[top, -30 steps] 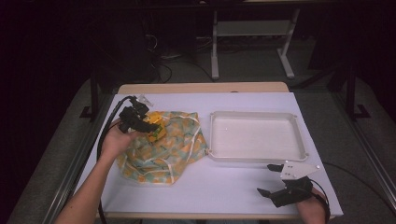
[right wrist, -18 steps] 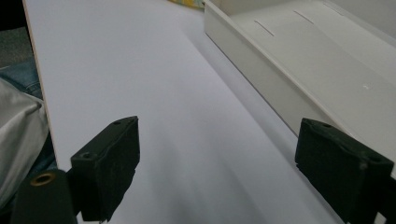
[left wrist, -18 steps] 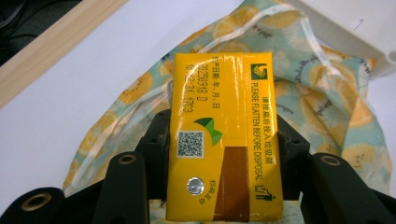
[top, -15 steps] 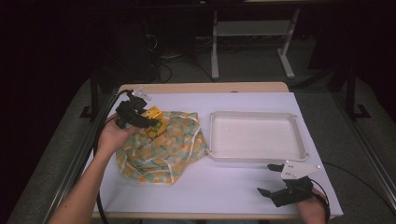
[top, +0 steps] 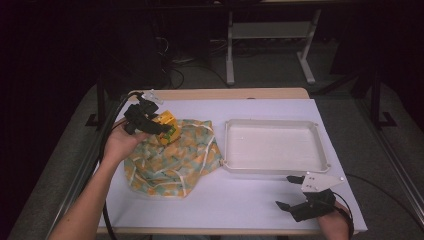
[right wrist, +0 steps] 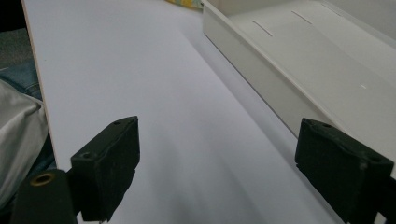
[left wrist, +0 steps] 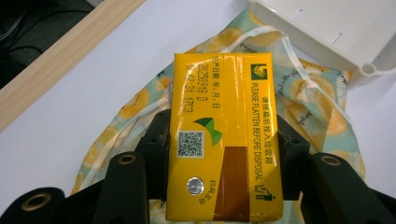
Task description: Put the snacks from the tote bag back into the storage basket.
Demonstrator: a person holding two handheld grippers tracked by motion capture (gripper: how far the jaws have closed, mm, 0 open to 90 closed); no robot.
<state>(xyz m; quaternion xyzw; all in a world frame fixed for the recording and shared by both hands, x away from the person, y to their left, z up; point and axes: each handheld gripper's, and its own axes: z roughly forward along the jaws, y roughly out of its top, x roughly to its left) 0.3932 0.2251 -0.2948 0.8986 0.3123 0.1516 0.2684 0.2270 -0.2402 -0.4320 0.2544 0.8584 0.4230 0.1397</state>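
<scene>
Left gripper (top: 150, 122), jaws closed on both long sides of the yellow carton (left wrist: 224, 135), held above the patterned cloth (top: 172, 160) near the bench's (top: 250, 205) far-left edge. Right gripper (top: 305, 202), jaws wide apart and empty, over bare bench just before the white tray (top: 275, 167).

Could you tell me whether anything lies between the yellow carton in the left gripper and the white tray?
Nothing solid does. The yellow carton is clamped in the left gripper above the patterned cloth bag; only the bag's low edge lies before the white tray.
</scene>
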